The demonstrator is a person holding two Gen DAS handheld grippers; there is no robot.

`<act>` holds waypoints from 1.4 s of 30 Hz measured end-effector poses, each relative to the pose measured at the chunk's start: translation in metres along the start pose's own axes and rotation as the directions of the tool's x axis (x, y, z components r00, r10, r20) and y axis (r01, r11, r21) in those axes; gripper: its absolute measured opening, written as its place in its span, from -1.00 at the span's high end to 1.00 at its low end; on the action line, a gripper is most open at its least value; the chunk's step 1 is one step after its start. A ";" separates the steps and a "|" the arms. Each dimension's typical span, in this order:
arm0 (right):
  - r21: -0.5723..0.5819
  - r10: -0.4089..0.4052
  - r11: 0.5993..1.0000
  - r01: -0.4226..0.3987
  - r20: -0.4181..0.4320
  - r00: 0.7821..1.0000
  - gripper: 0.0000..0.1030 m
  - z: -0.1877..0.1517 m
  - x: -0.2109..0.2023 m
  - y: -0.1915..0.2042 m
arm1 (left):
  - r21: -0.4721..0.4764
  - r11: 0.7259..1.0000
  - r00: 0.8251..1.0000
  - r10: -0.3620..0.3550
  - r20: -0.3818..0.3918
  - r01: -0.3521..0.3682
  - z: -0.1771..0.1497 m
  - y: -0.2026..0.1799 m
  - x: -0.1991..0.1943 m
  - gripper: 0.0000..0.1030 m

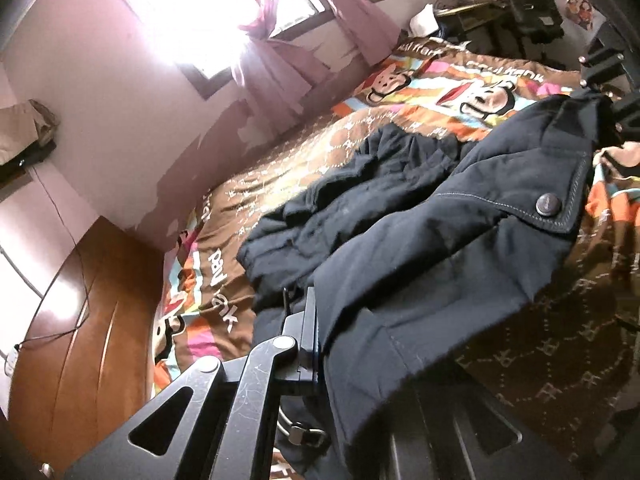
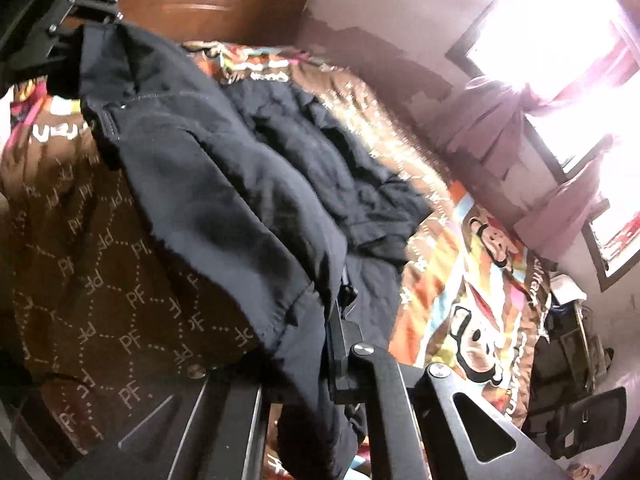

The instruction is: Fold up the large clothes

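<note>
Left wrist view: dark navy jacket stretched across the frame from 6 o'clock up to 2 o'clock, lifted off the bedspread at both ends, its far half bunched on the bed toward 11 o'clock. Left hand-held gripper at 6 o'clock, jaws closed on the jacket's hem edge; fabric drapes over the right-side finger and hides it. Snap button on a stitched flap at 3 o'clock. Right hand-held gripper seen at 2 o'clock, pinching the jacket's far corner. Bright window with pink curtain at 12 o'clock, wooden headboard at 8 o'clock, desk chair at 1 o'clock.

Right wrist view: same jacket runs from 6 o'clock to 10 o'clock. Right hand-held gripper at 6 o'clock, clamped on the cloth edge; left-side finger buried under fabric. Left hand-held gripper at 10 o'clock, holding the opposite corner. Brown monogram bedspread below at 8 o'clock, cartoon monkey print at 4 o'clock. Window at 2 o'clock, headboard at 12 o'clock.
</note>
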State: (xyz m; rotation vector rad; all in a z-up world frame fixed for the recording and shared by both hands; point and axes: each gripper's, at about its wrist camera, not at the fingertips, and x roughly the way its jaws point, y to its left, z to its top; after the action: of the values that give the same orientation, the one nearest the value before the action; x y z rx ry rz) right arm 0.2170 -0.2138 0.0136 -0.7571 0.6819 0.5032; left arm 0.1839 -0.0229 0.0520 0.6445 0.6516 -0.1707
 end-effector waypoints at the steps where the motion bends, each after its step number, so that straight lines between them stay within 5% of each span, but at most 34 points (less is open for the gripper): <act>1: 0.002 -0.001 1.000 0.001 0.010 1.000 0.89 0.000 -0.010 -0.002 | -0.008 1.000 1.000 -0.007 0.002 0.007 0.001 0.001 -0.008 0.93; 7: 0.009 -0.025 1.000 0.024 0.098 0.995 0.90 0.003 -0.072 -0.008 | -0.070 0.997 0.999 -0.035 0.023 0.037 0.006 0.012 -0.039 0.94; 12: 0.030 -0.020 0.999 0.016 0.123 0.992 0.90 0.016 -0.078 -0.014 | -0.140 0.989 0.999 -0.051 -0.009 0.050 0.013 0.023 -0.021 0.94; 28: 0.265 -0.018 0.964 -0.018 0.132 0.991 0.89 0.074 0.014 -0.093 | -0.230 0.973 1.000 -0.022 -0.006 0.020 0.072 0.071 0.053 0.93; 42: 0.353 0.008 0.934 -0.060 0.148 0.989 0.89 0.110 0.132 -0.151 | -0.247 0.969 0.997 -0.014 -0.076 -0.005 0.106 0.111 0.192 0.93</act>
State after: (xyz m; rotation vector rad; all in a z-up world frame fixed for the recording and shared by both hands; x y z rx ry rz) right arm 0.4437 -0.2034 0.0458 -0.3623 0.6289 0.4447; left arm 0.4274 0.0102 0.0546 0.4103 0.7357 -0.0671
